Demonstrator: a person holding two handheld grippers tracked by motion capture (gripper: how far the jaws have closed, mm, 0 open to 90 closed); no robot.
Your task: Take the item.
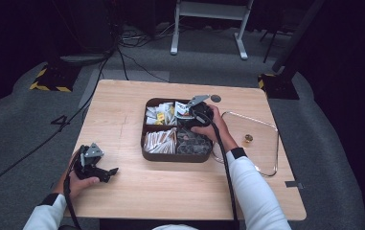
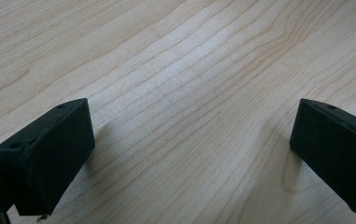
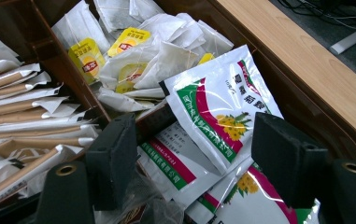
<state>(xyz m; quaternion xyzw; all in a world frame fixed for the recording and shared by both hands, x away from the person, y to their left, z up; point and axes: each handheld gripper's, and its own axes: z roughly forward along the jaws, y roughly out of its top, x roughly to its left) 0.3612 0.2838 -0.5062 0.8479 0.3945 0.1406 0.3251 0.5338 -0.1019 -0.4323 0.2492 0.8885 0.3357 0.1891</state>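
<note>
A brown compartment tray (image 1: 175,158) stands mid-table. My right gripper (image 1: 189,112) hovers over its far right compartment, jaws open (image 3: 196,140). Below and between them lie white sachets (image 3: 222,107) printed in green and pink with yellow flowers; the pads do not press on any. Tea bags (image 3: 133,46) with yellow tags fill the neighbouring compartment, and paper-wrapped sticks (image 3: 21,107) the one at the left. My left gripper (image 1: 109,173) rests near the table's front left, open (image 2: 192,140) over bare wood with nothing between its jaws.
A clear glass lid (image 1: 256,143) with a gold knob (image 1: 248,139) lies flat to the right of the tray. Dark capsules (image 1: 193,143) sit in the near right compartment. A small dark disc (image 1: 215,98) lies behind the tray. Cables run across the floor beyond the table.
</note>
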